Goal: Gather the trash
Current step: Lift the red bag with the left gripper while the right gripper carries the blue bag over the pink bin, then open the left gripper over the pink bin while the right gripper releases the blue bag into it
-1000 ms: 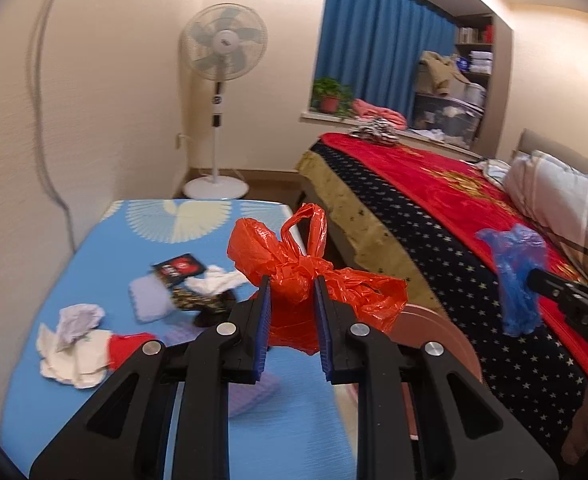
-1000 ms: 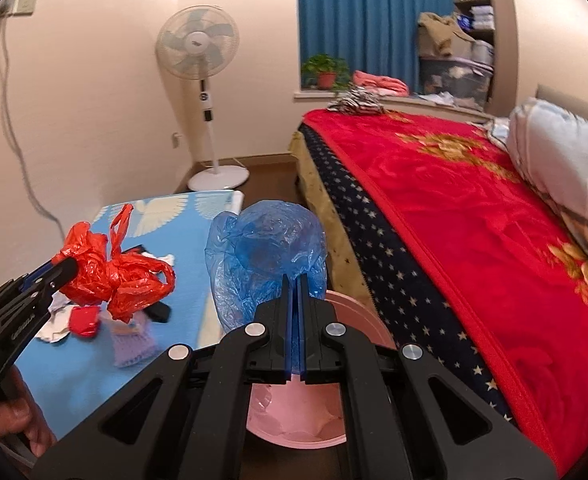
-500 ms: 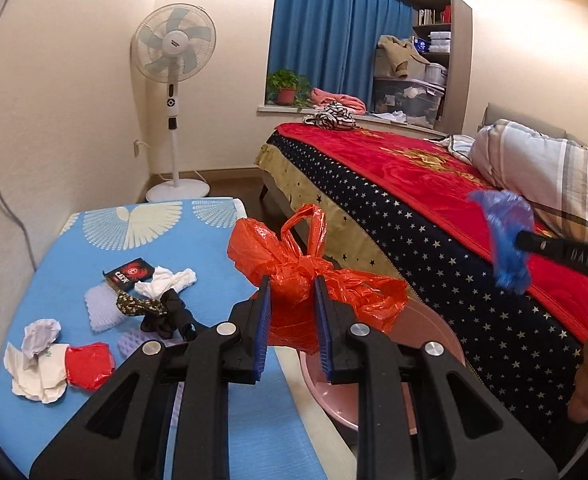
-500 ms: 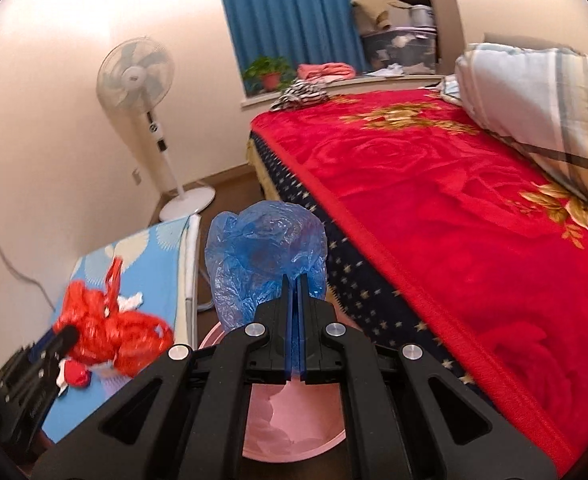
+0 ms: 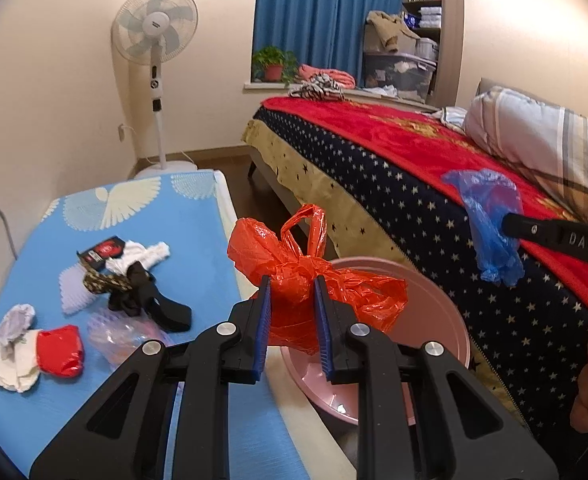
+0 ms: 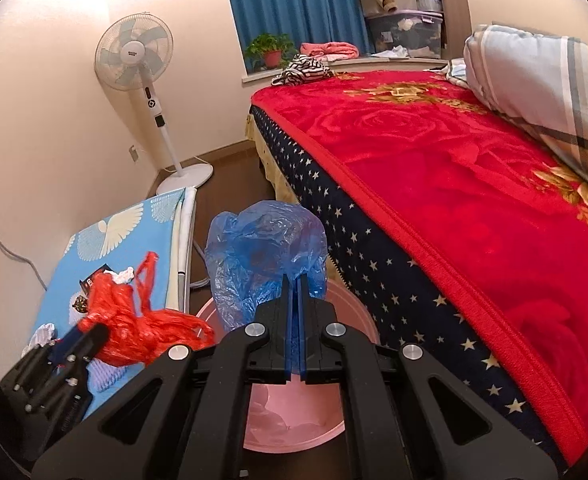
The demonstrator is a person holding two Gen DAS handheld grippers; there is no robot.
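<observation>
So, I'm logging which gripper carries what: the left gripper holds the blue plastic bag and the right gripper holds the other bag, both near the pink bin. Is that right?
Not quite. The left gripper holds the red plastic bag, as the left wrist view shows. The blue plastic bag is in the right gripper. Both are near the pink bin.

bag [image 5: 314, 280] red | bag [image 6: 262, 256] blue | bin [image 5: 434, 300] pink | blanket [image 6: 454, 168] red, gold flowers | mat [image 5: 198, 248] blue, white fans

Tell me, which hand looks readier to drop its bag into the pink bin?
Probably the right. Its gripper holds the blue bag right above the pink bin, while the left gripper holds the red bag nearer the bin's rim.
</observation>
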